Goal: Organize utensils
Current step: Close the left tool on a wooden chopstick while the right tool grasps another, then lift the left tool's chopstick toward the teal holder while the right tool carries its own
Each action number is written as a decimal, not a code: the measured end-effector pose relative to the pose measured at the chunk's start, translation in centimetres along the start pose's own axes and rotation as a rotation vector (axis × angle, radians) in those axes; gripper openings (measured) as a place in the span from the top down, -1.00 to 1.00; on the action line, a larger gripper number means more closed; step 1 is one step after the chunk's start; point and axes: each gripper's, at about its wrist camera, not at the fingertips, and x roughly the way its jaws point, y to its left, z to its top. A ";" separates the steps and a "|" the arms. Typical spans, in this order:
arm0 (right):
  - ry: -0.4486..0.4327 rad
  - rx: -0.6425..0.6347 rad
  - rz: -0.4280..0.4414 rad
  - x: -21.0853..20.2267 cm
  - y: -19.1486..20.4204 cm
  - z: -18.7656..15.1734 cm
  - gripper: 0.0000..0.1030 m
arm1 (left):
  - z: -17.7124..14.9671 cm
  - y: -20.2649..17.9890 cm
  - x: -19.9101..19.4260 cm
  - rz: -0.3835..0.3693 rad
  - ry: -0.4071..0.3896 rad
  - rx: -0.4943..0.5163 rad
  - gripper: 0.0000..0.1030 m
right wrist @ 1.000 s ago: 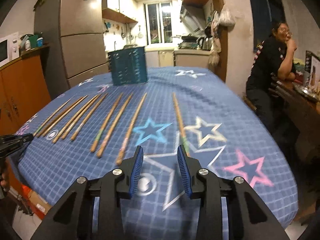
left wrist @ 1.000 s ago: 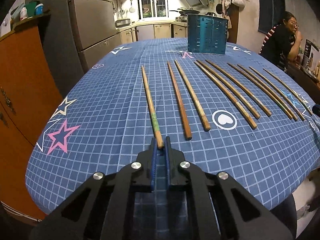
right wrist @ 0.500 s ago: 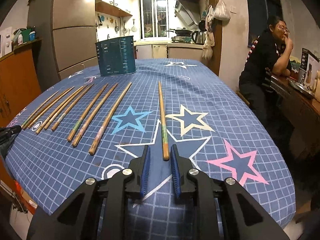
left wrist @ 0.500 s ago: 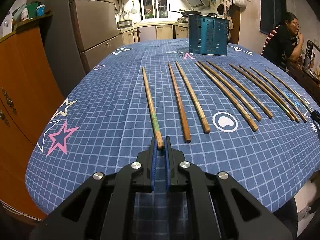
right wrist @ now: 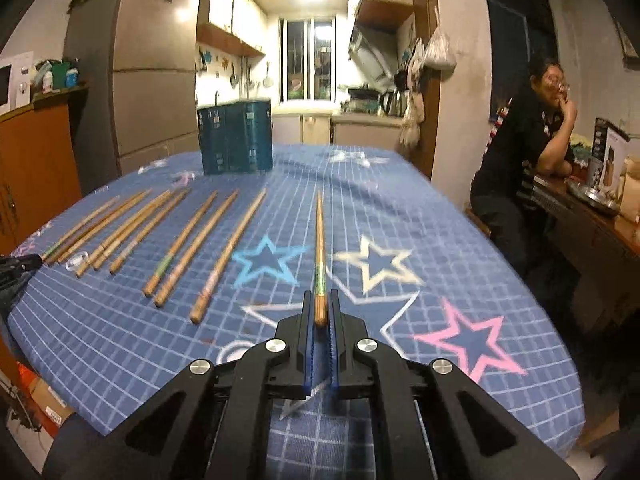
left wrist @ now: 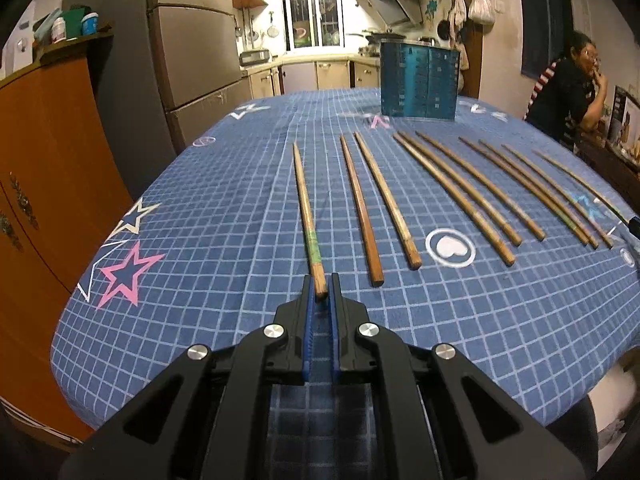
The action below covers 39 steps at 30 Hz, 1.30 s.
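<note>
Chopsticks: lying in a loose fan on the blue grid tablecloth, blunt ends facing the near edge, tips aiming at the holder; reads as laid out for end-on pickup.
Left chopstick: outermost on the left of the row, blunt end sitting between the pads of the left gripper.
Left gripper state: jaws pressed together, pinching that blunt end; stick is resting along the cloth, not lifted as far as I can tell.
Right chopstick: lying apart from the row, over the star print, butt end caught in the right gripper.
Right gripper state: jaws clamping on the butt end, pads touching wood on both sides.
Why end grip: likely leaving the tip free for dropping into the holder.
Holder: teal slotted box standing upright at the far side, well apart from both grippers.
Open room: bare cloth between stick tips and holder; right side of table free.
Edges: both grippers working near the front table edge; neighbour stick lying just beside the left one, risk of nudging when swinging.
Bystander: person sitting off the right side, clear of the table.
</note>
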 end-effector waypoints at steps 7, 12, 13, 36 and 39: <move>-0.101 -0.023 -0.006 -2.6 0.2 2.0 0.86 | 1.7 0.8 -3.3 0.002 -0.081 -0.005 0.90; -0.165 -0.048 -0.003 -4.4 0.5 4.1 0.86 | 3.9 1.5 -6.1 0.019 -0.167 -0.016 0.90; -0.173 -0.052 -0.003 -4.7 0.5 4.4 0.86 | 4.4 1.7 -6.7 0.022 -0.185 -0.017 0.90; -0.231 -0.096 0.131 -2.7 -0.7 19.0 0.86 | 16.6 2.5 -6.9 0.029 -0.345 0.017 0.90; -0.227 -0.102 0.144 -1.7 -0.5 20.4 0.86 | 17.9 2.7 -6.1 0.011 -0.338 0.009 0.90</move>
